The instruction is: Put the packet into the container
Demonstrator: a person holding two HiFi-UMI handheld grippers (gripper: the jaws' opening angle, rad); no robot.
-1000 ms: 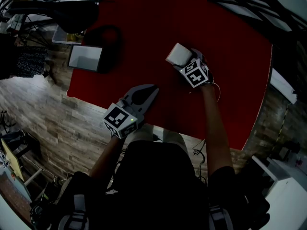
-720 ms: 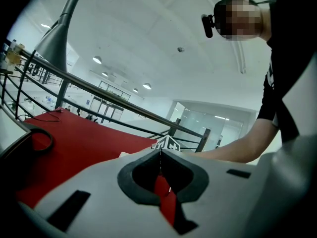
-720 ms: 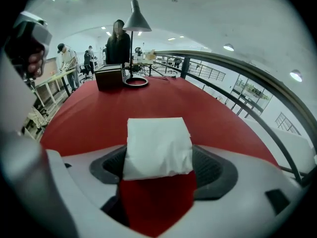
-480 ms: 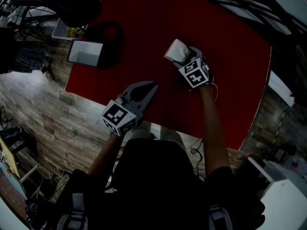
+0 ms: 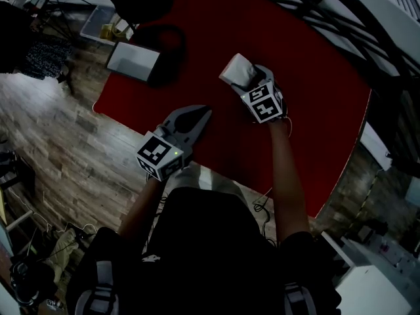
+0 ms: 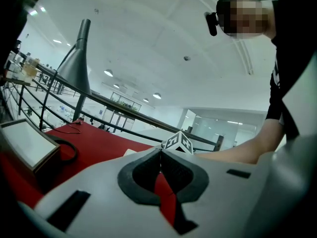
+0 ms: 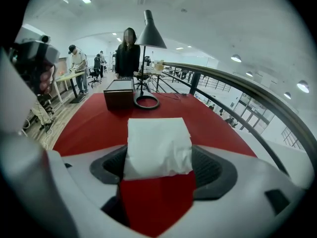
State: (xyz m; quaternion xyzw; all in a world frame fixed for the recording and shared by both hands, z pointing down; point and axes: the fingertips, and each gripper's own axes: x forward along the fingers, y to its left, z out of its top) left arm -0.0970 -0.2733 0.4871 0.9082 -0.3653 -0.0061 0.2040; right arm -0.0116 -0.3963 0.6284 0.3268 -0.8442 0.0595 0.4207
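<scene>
The white packet [image 5: 234,70] hangs a little above the red table [image 5: 315,104], and my right gripper [image 5: 241,77] is shut on it; its jaws have just been closing with the packet between them. In the right gripper view the packet [image 7: 157,143] stands up between the dark pads [image 7: 210,170]. The container [image 5: 133,61], a dark box with a pale inside, sits at the table's far left corner; it also shows as a box [image 7: 119,92] far ahead. My left gripper [image 5: 206,111] hovers near the front edge, shut and empty, its tips [image 6: 159,150] touching.
A black lamp stands beside the container, its ring base [image 5: 167,41] on the cloth. A clear bin [image 5: 105,23] sits on the floor past the table's left edge. People stand at desks [image 7: 74,71] far behind. A railing [image 7: 237,90] runs along the right.
My right gripper has lifted the packet off the cloth and carried it slightly left. The left gripper has shifted a little forward and stays shut.
</scene>
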